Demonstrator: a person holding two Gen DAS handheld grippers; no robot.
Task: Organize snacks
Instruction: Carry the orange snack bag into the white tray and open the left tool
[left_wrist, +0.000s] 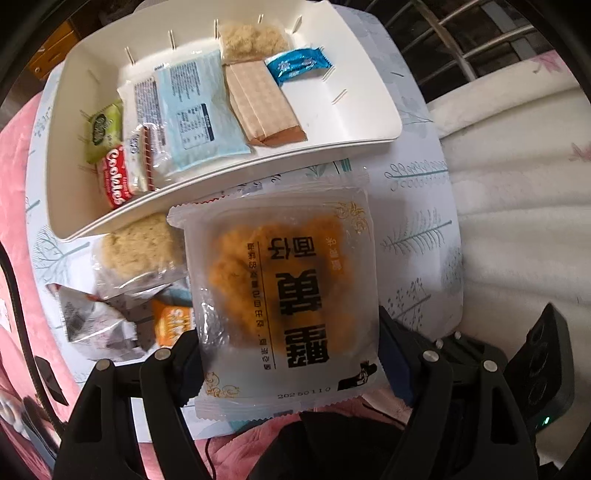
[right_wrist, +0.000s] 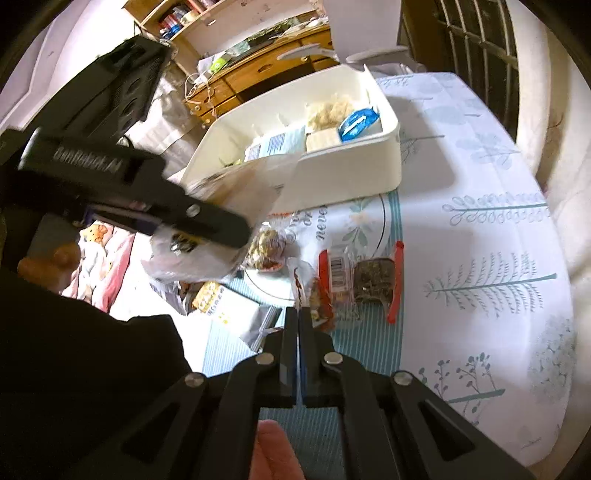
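Left gripper (left_wrist: 288, 354) of mine is clamped wide across a frosted bread packet (left_wrist: 282, 295), pads pressing its two side edges, the packet held clear of the table. Its long axis runs straight ahead from my fingers toward the white box (left_wrist: 365, 134), which lies just beyond the packet's far edge, so the drop looks like a short forward carry. My left hand is the nearer one to the box. Through the cloudy wrapper I see an orange, crumbly bun and bold black lettering. My right gripper (right_wrist: 297, 314) is pinched fully closed, apparently on nothing, above the loose snacks (right_wrist: 354, 284) on the tablecloth (right_wrist: 491, 236). Farther off, the box already holds several packets, with bare floor at its right end.
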